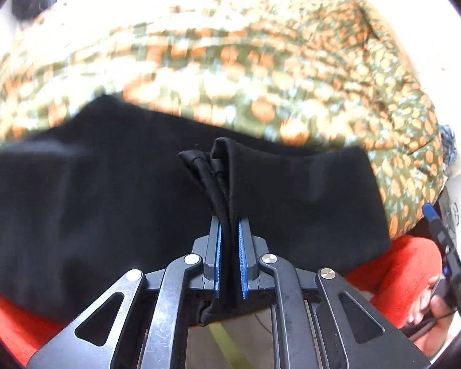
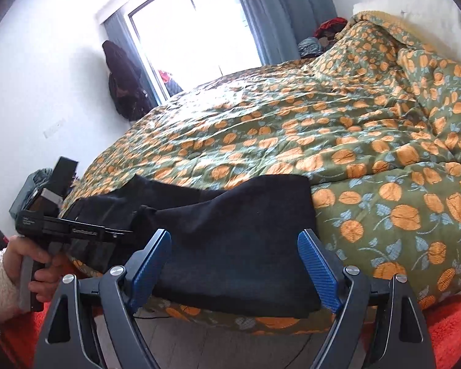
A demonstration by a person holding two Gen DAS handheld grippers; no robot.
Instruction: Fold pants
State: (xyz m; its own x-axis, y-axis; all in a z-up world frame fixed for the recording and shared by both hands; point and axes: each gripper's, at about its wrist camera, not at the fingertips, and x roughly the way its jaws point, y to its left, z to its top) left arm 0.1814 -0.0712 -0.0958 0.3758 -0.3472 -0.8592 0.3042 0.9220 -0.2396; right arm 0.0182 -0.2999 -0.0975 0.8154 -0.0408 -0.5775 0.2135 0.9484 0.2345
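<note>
Black pants (image 2: 230,230) lie folded along the near edge of a bed, on its floral quilt (image 2: 353,153). My left gripper (image 1: 229,224) is shut on a bunched edge of the pants (image 1: 107,200). Seams and hems stick up between its blue pads (image 1: 242,258), and the fabric is lifted there. In the right wrist view a hand holds the left gripper (image 2: 132,227) at the pants' left end. My right gripper (image 2: 235,243) is open. Its blue fingers (image 2: 318,270) stand wide on either side of the pants' right end and do not press on it.
The green and orange quilt (image 1: 261,61) covers the whole bed. An orange rug (image 2: 445,323) lies on the floor at the bed's foot. A bright window (image 2: 193,30), dark items hanging on the wall (image 2: 123,86) and a clothes pile (image 2: 322,37) are beyond the bed.
</note>
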